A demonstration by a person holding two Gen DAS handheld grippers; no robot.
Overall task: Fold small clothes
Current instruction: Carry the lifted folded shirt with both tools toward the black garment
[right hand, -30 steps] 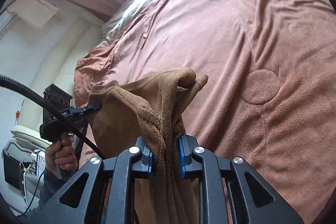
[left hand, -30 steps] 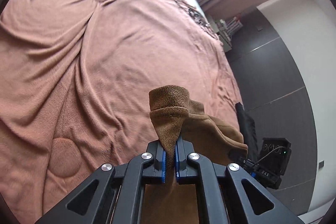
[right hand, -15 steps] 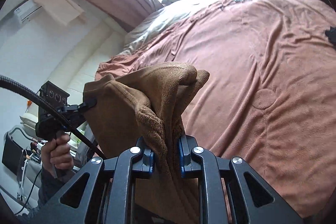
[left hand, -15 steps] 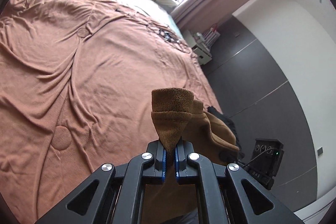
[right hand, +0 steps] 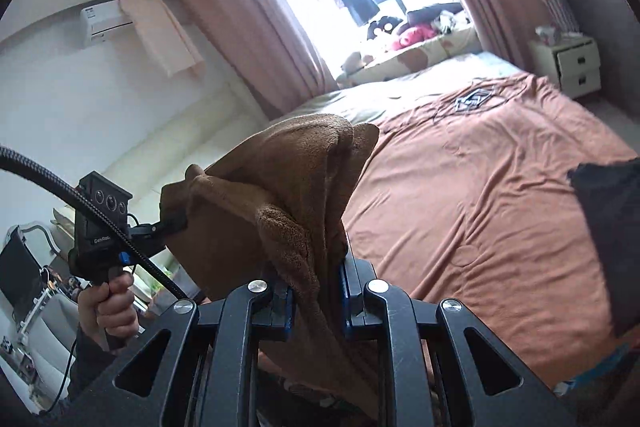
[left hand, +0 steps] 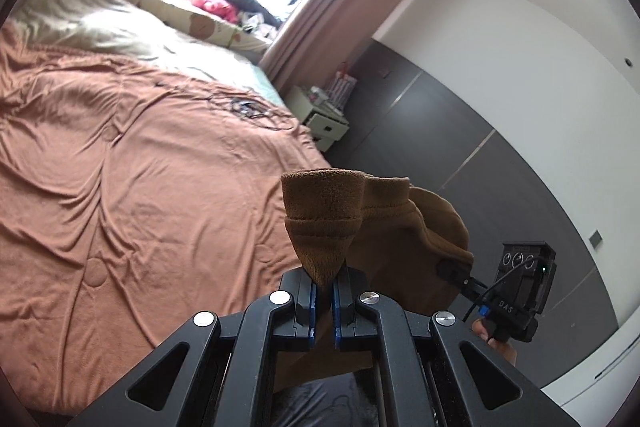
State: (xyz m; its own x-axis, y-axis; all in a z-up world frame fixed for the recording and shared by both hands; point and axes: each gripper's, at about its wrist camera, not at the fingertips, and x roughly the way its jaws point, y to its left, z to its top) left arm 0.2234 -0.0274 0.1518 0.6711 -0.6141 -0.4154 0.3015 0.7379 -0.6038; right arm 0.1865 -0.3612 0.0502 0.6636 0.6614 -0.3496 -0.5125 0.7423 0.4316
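Note:
A small brown fleece garment (left hand: 324, 227) hangs in the air between both grippers, above the near edge of the bed. My left gripper (left hand: 323, 285) is shut on one corner of it. My right gripper (right hand: 316, 283) is shut on a bunched fold of the same garment (right hand: 296, 195). In the right wrist view the left gripper (right hand: 176, 223) pinches the far corner at the left. In the left wrist view the right gripper (left hand: 452, 269) holds the garment's right end.
The bed with a rust-brown cover (left hand: 152, 179) fills the left; it also shows in the right wrist view (right hand: 480, 187). A dark cloth (right hand: 608, 227) lies at its right edge. A white nightstand (left hand: 324, 123) stands by a grey wardrobe wall (left hand: 480, 155). Pillows and toys (left hand: 200, 19) lie by the window.
Both grippers have lifted the garment and tilted upward, so the window, curtains and walls come into view. The grips on the garment are unchanged.

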